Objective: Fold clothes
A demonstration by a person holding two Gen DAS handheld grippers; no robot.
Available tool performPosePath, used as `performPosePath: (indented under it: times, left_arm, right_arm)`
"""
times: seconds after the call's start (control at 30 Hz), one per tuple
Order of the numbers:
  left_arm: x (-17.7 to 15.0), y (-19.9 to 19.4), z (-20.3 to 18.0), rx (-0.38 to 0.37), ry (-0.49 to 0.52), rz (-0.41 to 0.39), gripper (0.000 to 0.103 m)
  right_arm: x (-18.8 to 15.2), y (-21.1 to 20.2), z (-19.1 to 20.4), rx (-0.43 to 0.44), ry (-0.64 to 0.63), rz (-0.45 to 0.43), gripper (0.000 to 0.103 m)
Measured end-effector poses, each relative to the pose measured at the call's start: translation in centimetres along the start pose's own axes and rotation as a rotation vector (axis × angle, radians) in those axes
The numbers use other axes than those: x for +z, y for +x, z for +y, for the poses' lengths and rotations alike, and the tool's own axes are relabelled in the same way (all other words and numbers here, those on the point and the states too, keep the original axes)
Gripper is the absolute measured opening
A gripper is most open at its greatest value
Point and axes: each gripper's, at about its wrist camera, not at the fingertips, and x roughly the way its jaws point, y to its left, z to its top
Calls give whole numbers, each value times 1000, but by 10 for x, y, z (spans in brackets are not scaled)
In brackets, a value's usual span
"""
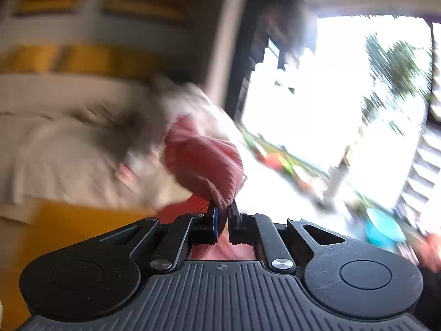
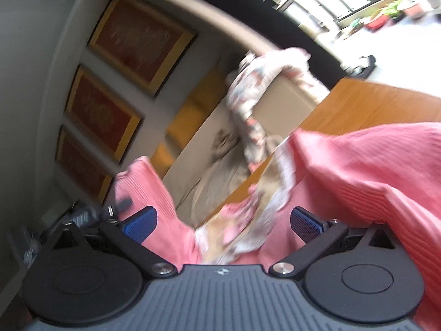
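The left claw (image 1: 223, 215) points slightly downward, pressed together and pinching a ribbed hem of the pink garment (image 1: 204, 162), which bunches up just beyond its tips. The right claw (image 2: 222, 222) is rolled sideways, spread wide, with pink cloth (image 2: 358, 171) and a floral garment (image 2: 256, 127) draped between its pads over the wooden counter (image 2: 372, 104).

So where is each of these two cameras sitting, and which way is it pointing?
Left wrist view: sits on the left gripper, looking along its fingers, shut on a fold of the pink garment, toward a white sofa and bright window.
Right wrist view: sits on the right gripper, open, with pink cloth between its blue pads; tilted, facing framed pictures on the wall.
Shared: the pink garment, a floral garment and the sofa.
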Motion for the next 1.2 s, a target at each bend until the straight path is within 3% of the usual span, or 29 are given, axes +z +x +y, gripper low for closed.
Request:
performPosePath:
  times: [0.03,0.13,0.17,0.2,0.33,0.4,0.47,0.57,0.6,0.7,0.8,0.93,1.0,1.07,1.1,1.17,1.2]
  left_arm:
    - [-12,8,-8,-38,15,65,11]
    - [-42,25,-23,-142,43,239,31]
    - [-49,25,-23,-152,52,265,46]
    - [-50,18,-21,-154,62,261,59]
    - [-54,-12,-14,-155,100,237,82]
    - [-55,-27,-8,-107,126,172,94]
    - [-59,-35,-1,-62,124,134,95]
    - [-65,-37,12,-47,36,140,95]
    - [-68,-37,15,-51,11,140,95]
    - [-76,-41,22,-67,-44,129,96]
    - [-76,-47,23,-76,-41,94,100]
    - [-78,-50,21,-73,-30,73,102]
    - [-78,-50,22,-74,-31,70,103]
    - [-79,-50,25,-72,-48,68,103]
    - [-79,-50,25,-70,-56,70,103]
    - [-79,-49,26,-68,-69,78,103]
    - [-78,-48,26,-71,-69,84,103]
  right_arm:
    - [2,-2,-3,-15,18,-19,103]
    - [7,-4,-12,-44,62,-51,103]
    - [9,-3,-14,-49,72,-54,103]
    - [10,-2,-13,-51,69,-51,103]
    - [9,4,-6,-48,16,-19,103]
    - [7,2,8,-59,-72,-2,103]
    - [2,-1,30,-71,-216,11,102]
    - [3,2,71,-115,-494,40,81]
    - [9,5,79,-124,-539,53,74]
    - [32,28,98,-167,-626,92,72]
    - [51,69,102,-185,-603,174,72]
    - [50,140,77,-244,-353,347,82]
    - [39,167,72,-281,-281,451,76]
    - [46,161,99,-149,-301,435,59]
    - [50,157,113,-82,-311,423,57]
    - [75,125,150,79,-362,310,57]
    - [81,110,157,72,-416,266,58]
